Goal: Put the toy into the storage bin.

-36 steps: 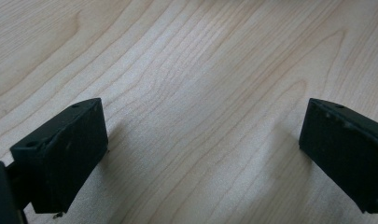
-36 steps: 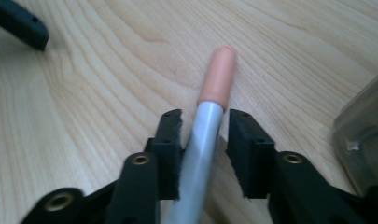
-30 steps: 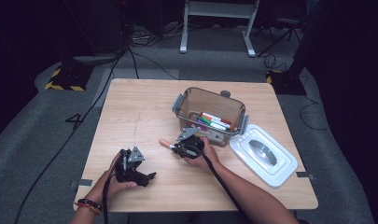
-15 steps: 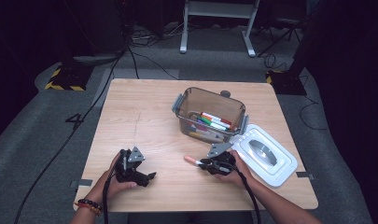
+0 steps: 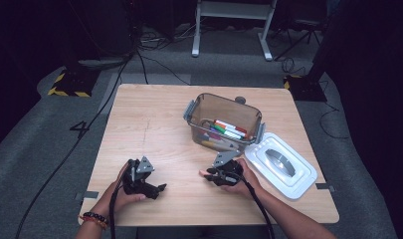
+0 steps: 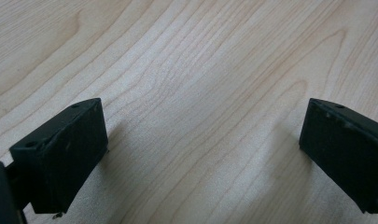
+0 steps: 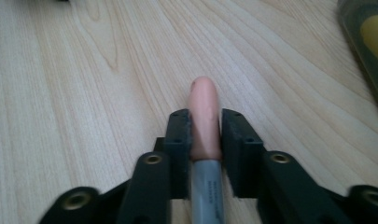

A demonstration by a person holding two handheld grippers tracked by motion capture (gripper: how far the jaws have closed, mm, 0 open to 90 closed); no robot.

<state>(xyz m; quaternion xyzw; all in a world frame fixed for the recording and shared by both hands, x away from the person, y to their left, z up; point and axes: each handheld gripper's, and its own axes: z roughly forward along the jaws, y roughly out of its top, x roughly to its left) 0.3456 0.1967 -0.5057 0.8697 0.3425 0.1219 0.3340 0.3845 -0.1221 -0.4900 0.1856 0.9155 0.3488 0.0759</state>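
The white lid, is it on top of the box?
No, the white lid lies flat on the table beside the open box, which shows its markers inside.

A square counter (image 5: pixel 154 129) of pale wood with clear grain stands on grey carpet. On its far right part sits a brown see-through box (image 5: pixel 223 122) with grey latches at both ends, open at the top. Just beside the box, toward the near right corner, lies its white lid (image 5: pixel 283 165), flat, with a clear oval middle. A small dark round thing (image 5: pixel 240 100) sits at the far edge behind the box. The left half of the counter is bare wood.
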